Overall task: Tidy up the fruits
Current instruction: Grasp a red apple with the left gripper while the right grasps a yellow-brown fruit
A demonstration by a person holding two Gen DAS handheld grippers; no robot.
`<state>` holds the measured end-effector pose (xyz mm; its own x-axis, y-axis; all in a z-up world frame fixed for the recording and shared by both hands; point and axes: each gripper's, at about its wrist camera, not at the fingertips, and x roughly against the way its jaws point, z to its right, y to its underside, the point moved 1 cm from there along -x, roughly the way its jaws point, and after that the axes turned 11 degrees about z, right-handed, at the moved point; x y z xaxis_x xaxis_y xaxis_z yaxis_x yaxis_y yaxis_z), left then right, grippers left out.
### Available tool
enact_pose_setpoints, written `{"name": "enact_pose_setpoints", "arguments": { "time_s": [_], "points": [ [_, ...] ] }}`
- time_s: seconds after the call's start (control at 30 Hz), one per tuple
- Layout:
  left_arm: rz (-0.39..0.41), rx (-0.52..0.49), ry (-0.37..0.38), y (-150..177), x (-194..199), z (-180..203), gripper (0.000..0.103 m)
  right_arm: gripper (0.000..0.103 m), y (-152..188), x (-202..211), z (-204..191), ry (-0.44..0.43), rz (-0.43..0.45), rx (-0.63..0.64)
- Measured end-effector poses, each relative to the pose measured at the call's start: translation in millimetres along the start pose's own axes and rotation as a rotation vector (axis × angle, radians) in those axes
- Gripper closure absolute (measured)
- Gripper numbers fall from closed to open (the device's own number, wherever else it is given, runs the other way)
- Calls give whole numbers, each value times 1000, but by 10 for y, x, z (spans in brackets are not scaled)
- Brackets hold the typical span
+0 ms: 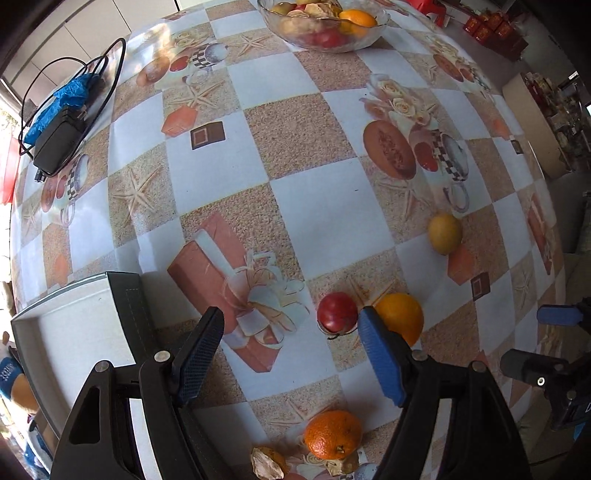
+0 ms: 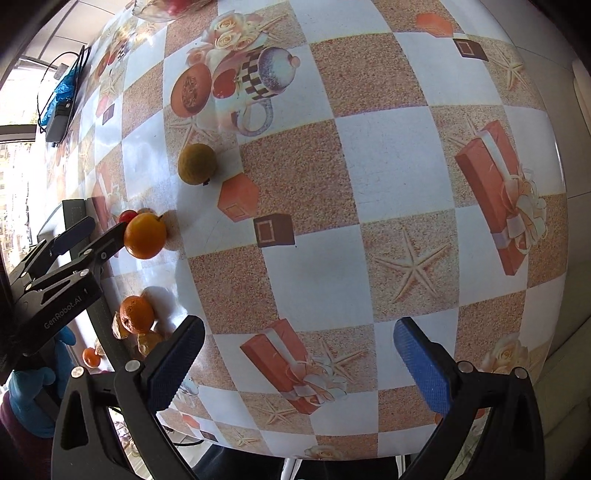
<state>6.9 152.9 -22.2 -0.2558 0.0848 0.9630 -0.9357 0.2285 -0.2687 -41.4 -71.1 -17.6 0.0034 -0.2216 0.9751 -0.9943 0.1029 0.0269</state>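
Note:
My left gripper (image 1: 291, 334) is open and empty above the table, with a red apple (image 1: 337, 312) and a smooth orange (image 1: 400, 318) just beyond its right finger. A yellow lemon (image 1: 445, 233) lies farther right. A rough mandarin (image 1: 333, 434) lies near the camera between the fingers, with peeled pieces (image 1: 266, 462) beside it. My right gripper (image 2: 297, 350) is open and empty over bare tablecloth. In the right wrist view the orange (image 2: 144, 235), lemon (image 2: 197, 163), mandarin (image 2: 136, 314) and left gripper (image 2: 99, 229) are at the left.
A glass bowl (image 1: 373, 35) full of fruit stands at the far edge. A white tray (image 1: 70, 332) with a dark rim sits at the left. A black adapter with cable (image 1: 61, 140) and blue cloth lie far left. The table edge runs along the right.

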Motion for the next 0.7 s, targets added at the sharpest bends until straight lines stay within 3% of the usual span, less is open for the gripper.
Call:
{"name": "enact_pose_setpoints", "arguments": {
  "time_s": [0.1,0.27,0.3,0.47,0.5,0.53,0.6,0.7],
  "points": [
    [-1,7,12,-29,-51,57,33,0,-77,24,-39,-8,9,15],
    [-11,2,-31,-55,-116,166,62,0,-223,76,-55,-4,57,19],
    [-12,3,-37,-54,-110,179,80,0,-262,78,-61,-2,66,19],
    [-37,147,-25,40,-59,-12,79,0,-436,68,-209,13,127,67],
    [-35,181,-3,60,-38,-56,79,4,-465,57,-261,18,137,87],
    [-31,200,9,62,-15,-107,79,19,-493,38,-314,20,147,108],
    [-19,203,13,92,67,-155,79,37,-521,-39,-411,26,147,149],
    [2,203,18,137,198,-177,79,37,-606,-120,-518,45,153,183]
  ]
}}
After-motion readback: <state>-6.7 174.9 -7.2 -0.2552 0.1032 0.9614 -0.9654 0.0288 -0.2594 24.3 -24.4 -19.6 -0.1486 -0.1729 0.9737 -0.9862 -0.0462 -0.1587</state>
